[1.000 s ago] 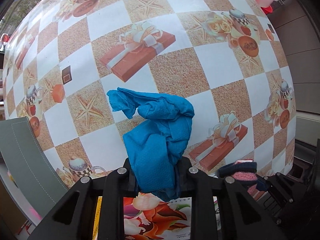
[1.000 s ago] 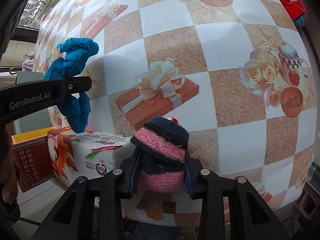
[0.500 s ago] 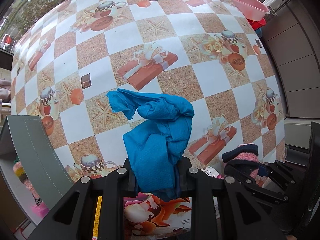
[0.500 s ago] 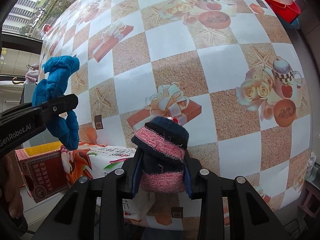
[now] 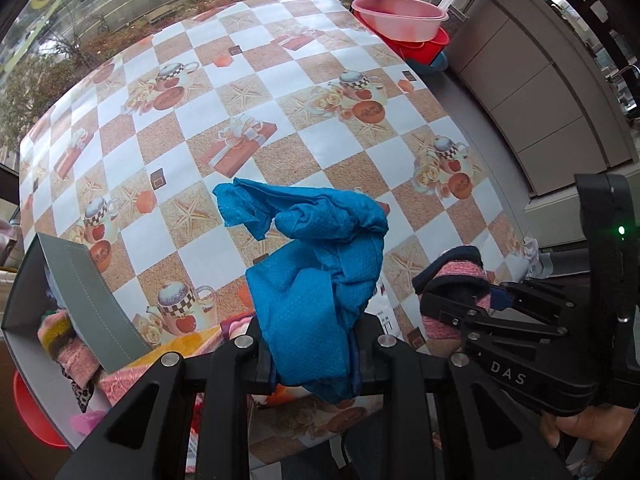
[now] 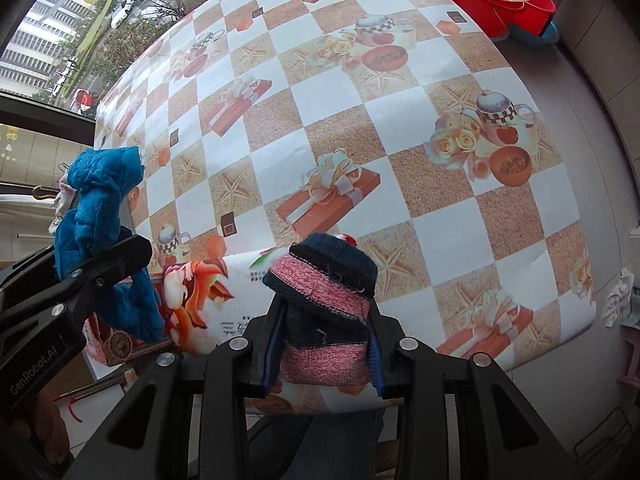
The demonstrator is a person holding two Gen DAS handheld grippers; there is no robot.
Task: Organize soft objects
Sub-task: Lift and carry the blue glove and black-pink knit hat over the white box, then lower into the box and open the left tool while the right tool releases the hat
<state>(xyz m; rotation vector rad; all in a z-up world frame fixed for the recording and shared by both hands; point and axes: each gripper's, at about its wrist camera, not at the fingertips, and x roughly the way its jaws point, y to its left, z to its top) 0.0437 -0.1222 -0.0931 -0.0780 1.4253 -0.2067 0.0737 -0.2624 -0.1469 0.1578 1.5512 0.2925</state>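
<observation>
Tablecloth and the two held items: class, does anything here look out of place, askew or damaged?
Nothing looks damaged or spilled. The left gripper holds a crumpled blue cloth, bunched rather than folded. The right gripper holds a pink and navy knitted piece. The checkered tablecloth lies flat, and the grey box already contains soft items.

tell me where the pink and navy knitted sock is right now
The pink and navy knitted sock is clamped between the right gripper's fingers, held above the near edge of the checkered tablecloth, right of the crumpled blue cloth.
</observation>
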